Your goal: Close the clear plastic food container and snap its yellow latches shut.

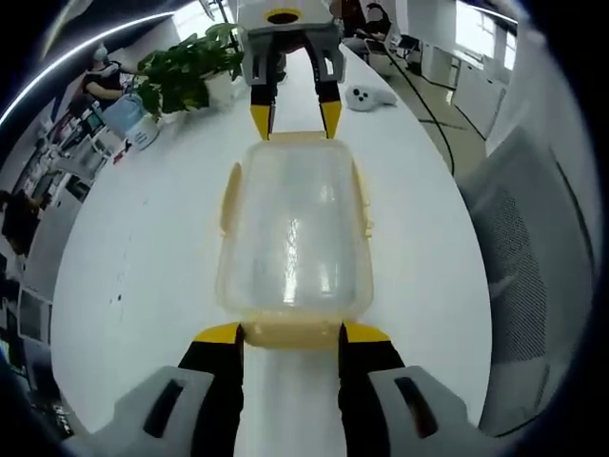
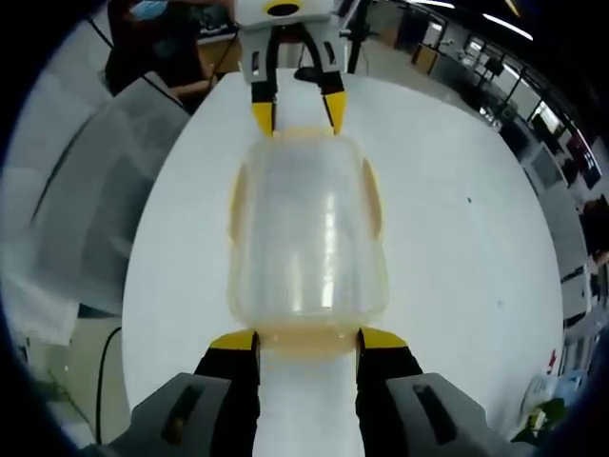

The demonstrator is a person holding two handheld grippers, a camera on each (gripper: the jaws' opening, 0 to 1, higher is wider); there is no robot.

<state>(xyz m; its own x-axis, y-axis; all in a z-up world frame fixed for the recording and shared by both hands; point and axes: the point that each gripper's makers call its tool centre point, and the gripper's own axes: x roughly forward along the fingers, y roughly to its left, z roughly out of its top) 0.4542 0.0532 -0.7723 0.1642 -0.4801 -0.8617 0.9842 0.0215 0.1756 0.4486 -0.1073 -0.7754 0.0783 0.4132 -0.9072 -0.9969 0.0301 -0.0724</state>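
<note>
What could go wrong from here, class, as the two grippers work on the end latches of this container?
1. The left gripper and right gripper press from opposite ends; uneven force could slide the container along the smooth white table.
2. The side latches look unsnapped, so the lid may lift.

Glossy clear plastic container (image 1: 295,238)

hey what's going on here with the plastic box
A person is working a clear rectangular plastic food container with yellow latches on a white table, one two-jaw tool at each short end. The left tool straddles the end latch nearest its camera, and the right tool straddles the opposite one. The lid already sits on the container. Whether the end latches are snapped shut is hard to tell.
</note>
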